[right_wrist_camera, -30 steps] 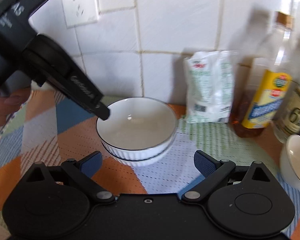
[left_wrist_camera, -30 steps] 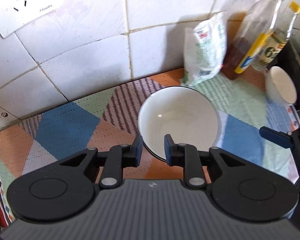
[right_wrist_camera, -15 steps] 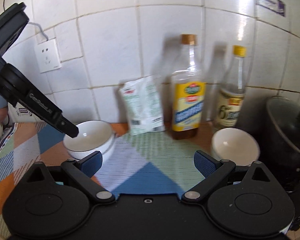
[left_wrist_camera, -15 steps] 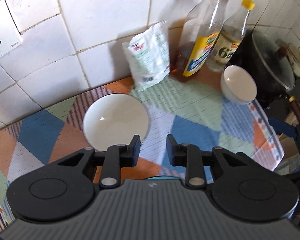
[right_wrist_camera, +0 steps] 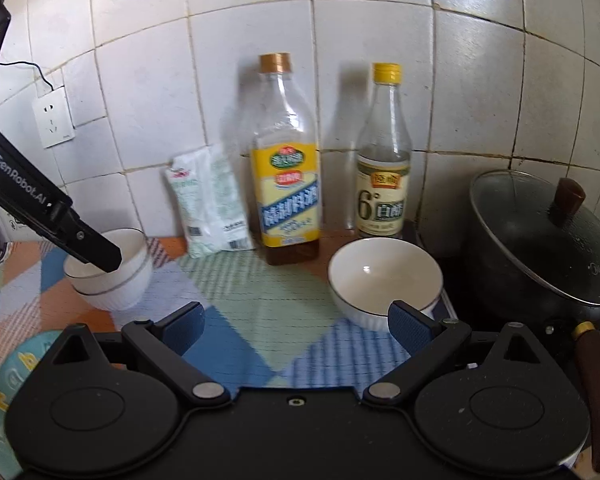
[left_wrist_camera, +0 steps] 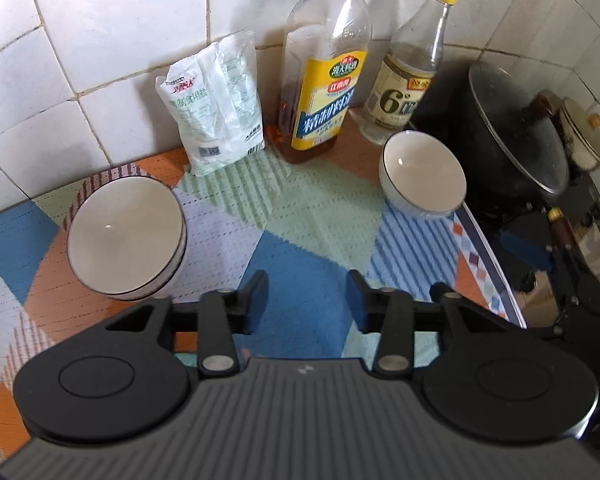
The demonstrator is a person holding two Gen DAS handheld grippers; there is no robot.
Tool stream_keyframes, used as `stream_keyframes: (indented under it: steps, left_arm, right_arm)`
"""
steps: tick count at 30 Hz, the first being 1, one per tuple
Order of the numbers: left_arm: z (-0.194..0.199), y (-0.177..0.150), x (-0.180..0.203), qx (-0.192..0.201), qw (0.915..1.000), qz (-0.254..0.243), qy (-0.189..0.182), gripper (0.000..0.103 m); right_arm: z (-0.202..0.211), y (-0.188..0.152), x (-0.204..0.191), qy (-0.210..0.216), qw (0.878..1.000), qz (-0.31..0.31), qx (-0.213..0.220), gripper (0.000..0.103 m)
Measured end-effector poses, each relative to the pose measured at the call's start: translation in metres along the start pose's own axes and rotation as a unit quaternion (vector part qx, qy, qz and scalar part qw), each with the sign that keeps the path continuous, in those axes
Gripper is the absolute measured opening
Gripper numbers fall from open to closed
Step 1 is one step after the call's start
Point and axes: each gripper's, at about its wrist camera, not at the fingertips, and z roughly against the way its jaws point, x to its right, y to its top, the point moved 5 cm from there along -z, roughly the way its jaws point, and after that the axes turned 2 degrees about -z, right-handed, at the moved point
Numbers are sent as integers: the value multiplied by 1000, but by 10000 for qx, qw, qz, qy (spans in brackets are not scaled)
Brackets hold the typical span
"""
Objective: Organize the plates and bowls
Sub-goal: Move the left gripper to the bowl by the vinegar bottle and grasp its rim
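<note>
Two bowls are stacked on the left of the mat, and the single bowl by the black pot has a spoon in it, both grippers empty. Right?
Not quite: the single bowl by the black pot is empty, with no spoon, as the right wrist view shows. The rest holds: stacked bowls on the mat's left, left gripper and right gripper empty.

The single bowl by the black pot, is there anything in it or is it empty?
Empty. Both views look down into the bowl and show only its bare white inside with a small glint of light; it stands upright on the mat.

Backdrop along the tiled wall
White salt packet (left_wrist_camera: pixel 216 108), yellow-labelled oil bottle (left_wrist_camera: pixel 324 76), clear vinegar bottle (left_wrist_camera: pixel 408 80); black lidded pot (left_wrist_camera: pixel 512 136) far right.
</note>
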Motion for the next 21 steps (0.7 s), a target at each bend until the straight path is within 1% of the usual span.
stream_keyframes:
  steps: [2, 4, 8, 10, 11, 12, 13, 17, 20, 21]
  left_arm:
    - [-9, 0, 7, 86, 9998, 13, 198, 46]
    - [-19, 1, 12, 79, 9997, 70, 233, 46]
    - [-36, 6, 20, 80, 9997, 178, 117, 49]
    - [-43, 10, 25, 71, 9996, 256, 40, 52]
    - [-47, 11, 28, -12, 9996, 280, -99, 56]
    - [-51, 13, 31, -84, 9992, 315, -244, 57]
    - [-54, 15, 34, -97, 9988, 375, -293, 57]
    - [-68, 22, 50, -39, 9992, 283, -267, 59]
    - [-83, 29, 59, -28, 9991, 317, -284, 60]
    - [-90, 32, 62, -26, 9990, 324, -296, 64]
  right_arm:
    - [-8, -9, 12, -7, 10000, 23, 19, 100]
    - [-18, -15, 22, -91, 9999, 66, -58, 99]
    - [-33, -22, 32, -205, 9993, 262, -162, 100]
    - [-41, -25, 37, -181, 9993, 205, -257, 100]
    - [-46, -27, 40, -134, 9993, 168, -303, 100]
    - [-52, -28, 42, -119, 9991, 168, -366, 100]
    - [-57, -30, 43, -134, 9988, 206, -416, 100]
    - [-77, -33, 50, -237, 9979, 301, -521, 100]
    - [-92, -32, 55, -187, 9969, 228, -731, 99]
    - [-95, -30, 55, -162, 9967, 233, -762, 99]
